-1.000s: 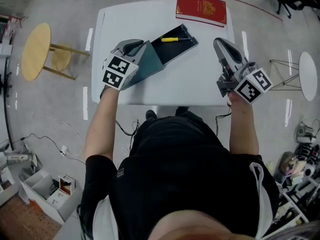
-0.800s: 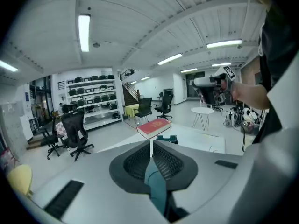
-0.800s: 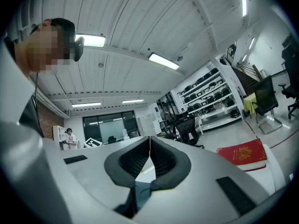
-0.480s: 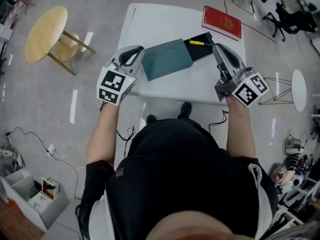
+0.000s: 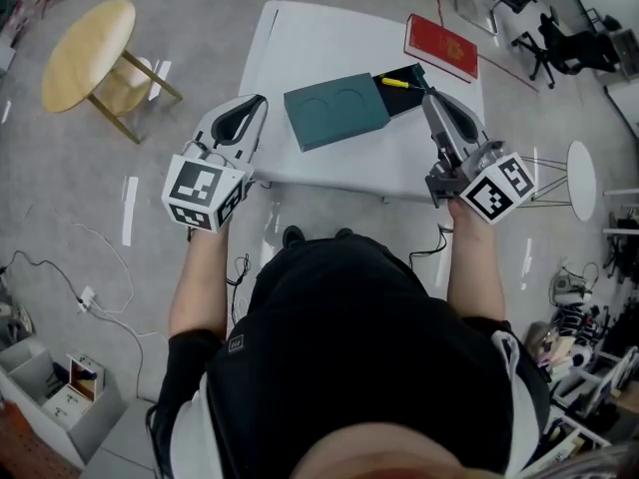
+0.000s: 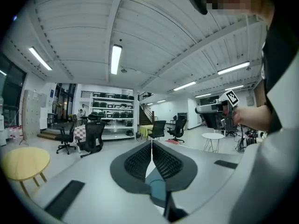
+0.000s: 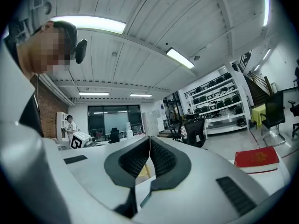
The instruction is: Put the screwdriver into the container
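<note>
— Where's the screwdriver (image 5: 396,83)?
— In the open far-right end of the teal container (image 5: 334,116); I can only make out its yellow handle.
— Your claws?
— My left gripper (image 5: 258,103) and right gripper (image 5: 430,98) are both pressed together, pinching nothing.

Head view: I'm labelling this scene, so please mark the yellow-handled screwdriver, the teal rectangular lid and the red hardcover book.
yellow-handled screwdriver (image 5: 393,82), head view, on its yellow handle.
teal rectangular lid (image 5: 335,116), head view, middle of its top face.
red hardcover book (image 5: 442,47), head view, centre of its cover.
</note>
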The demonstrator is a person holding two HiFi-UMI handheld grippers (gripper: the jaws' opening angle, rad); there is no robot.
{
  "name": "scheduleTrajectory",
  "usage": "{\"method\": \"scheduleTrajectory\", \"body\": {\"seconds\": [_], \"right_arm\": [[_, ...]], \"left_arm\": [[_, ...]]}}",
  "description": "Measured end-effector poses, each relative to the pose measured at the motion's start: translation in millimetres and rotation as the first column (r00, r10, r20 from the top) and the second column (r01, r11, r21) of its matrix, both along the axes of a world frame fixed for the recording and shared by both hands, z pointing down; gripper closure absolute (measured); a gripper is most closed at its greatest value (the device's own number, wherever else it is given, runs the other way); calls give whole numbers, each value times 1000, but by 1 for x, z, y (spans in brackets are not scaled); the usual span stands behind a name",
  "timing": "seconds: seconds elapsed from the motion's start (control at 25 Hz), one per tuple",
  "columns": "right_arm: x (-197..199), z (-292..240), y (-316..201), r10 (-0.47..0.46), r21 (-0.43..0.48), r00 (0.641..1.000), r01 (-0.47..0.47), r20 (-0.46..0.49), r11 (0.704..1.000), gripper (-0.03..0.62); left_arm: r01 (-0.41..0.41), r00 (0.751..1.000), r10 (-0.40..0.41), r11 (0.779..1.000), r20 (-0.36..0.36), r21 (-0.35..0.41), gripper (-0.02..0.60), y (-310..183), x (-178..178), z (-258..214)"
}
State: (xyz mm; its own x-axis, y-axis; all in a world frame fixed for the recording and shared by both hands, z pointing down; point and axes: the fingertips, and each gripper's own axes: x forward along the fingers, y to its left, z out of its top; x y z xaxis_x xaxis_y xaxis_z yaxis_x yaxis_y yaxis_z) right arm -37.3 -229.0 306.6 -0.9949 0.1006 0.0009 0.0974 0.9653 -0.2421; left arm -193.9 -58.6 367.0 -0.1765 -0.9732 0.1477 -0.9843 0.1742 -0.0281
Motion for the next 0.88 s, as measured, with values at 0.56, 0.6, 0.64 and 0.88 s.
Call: {"method": "scheduleTrajectory", "body": {"seconds": [0.56,0.6,0.64,0.88], "right_arm": [[81,-18,-31,25,96,997,-32,72,995,565],[87,-17,-37,39,92,996,-46,77,995,565],[93,-16,-43,52,85,995,-59,80,995,565],[115,-10,-60,80,70,992,-86,94,994,565]], "left_arm": [[133,991,-133,991,0,2,560,-2,37,-29],[134,991,-134,991,5,1,560,-4,41,-31],[135,991,-135,991,11,-3,560,-6,44,-32],[145,989,-145,989,14,-3,560,-17,56,-37]]}}
